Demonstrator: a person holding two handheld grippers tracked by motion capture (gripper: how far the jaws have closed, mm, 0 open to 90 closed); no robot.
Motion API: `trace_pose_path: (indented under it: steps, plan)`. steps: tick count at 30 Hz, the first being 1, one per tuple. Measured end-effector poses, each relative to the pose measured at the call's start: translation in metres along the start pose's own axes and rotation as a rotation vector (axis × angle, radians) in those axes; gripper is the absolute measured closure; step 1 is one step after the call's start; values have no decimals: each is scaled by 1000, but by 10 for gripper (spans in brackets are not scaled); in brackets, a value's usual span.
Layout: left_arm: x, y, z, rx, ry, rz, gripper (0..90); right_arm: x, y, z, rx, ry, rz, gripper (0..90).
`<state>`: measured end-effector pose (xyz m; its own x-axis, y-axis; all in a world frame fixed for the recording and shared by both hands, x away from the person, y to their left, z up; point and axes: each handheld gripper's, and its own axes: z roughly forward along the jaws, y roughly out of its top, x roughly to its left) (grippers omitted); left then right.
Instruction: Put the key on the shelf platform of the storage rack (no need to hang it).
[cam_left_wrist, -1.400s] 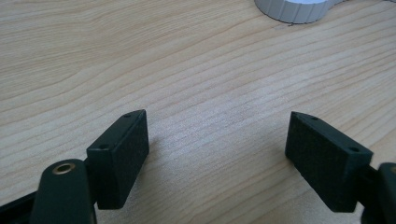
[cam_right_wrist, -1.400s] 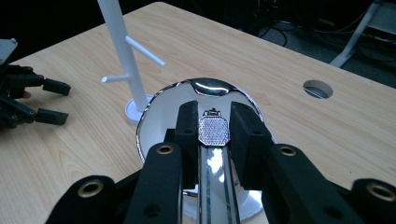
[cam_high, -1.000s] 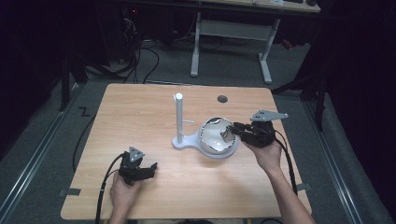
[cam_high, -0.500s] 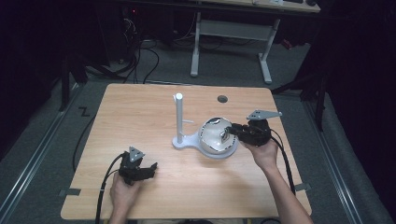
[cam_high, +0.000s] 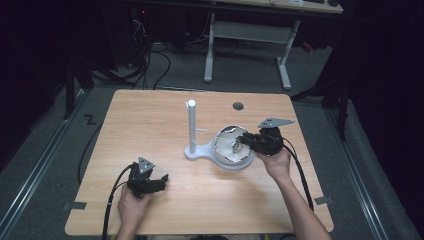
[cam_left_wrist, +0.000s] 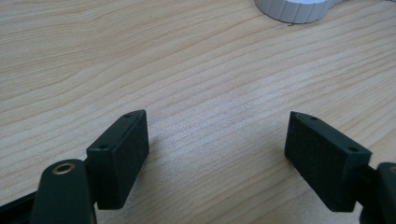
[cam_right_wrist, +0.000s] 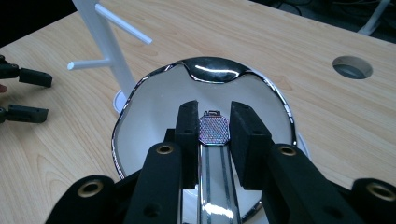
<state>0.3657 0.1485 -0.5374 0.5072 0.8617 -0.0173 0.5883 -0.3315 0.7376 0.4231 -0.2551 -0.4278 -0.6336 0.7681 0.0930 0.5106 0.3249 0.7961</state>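
Light wood tabletop (cam_high: 150, 125), round hole (cam_high: 238, 106) near far edge. White stand (cam_high: 192, 131) upright mid-table, its base touching the white dish (cam_high: 231, 161).

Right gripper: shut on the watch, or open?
Shut: right gripper fingers press both sides of the watch over the bowl.

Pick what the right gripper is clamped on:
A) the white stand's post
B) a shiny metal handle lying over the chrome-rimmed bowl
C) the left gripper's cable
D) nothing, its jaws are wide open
B: in the right gripper view the right gripper has its jaws closed on the shiny metal handle, above the chrome-rimmed bowl; the white stand stands apart behind it.
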Motion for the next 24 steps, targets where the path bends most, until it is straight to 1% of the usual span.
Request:
trace_pose_path:
  steps: [5,8,12,16,19,20,23,24]
  plan:
    - [0,0,0,0,-1,0,222,1,1,9,-1,14,6,744]
    - [0,0,0,0,-1,-1,222,2,2,14,2,16,3,744]
    - [0,0,0,0,-1,-1,221,2,3,18,-1,17,13,743]
    - [0,0,0,0,-1,0,221,3,4,21,-2,17,2,743]
    - [0,0,0,0,-1,0,221,4,2,28,24,13,0,743]
    - [0,0,0,0,-1,0,221,4,2,28,24,13,0,743]
    - [0,0,0,0,-1,-1,221,4,1,35,37,21,6,743]
    - [0,0,0,0,-1,0,221,5,1,37,37,21,-1,743]
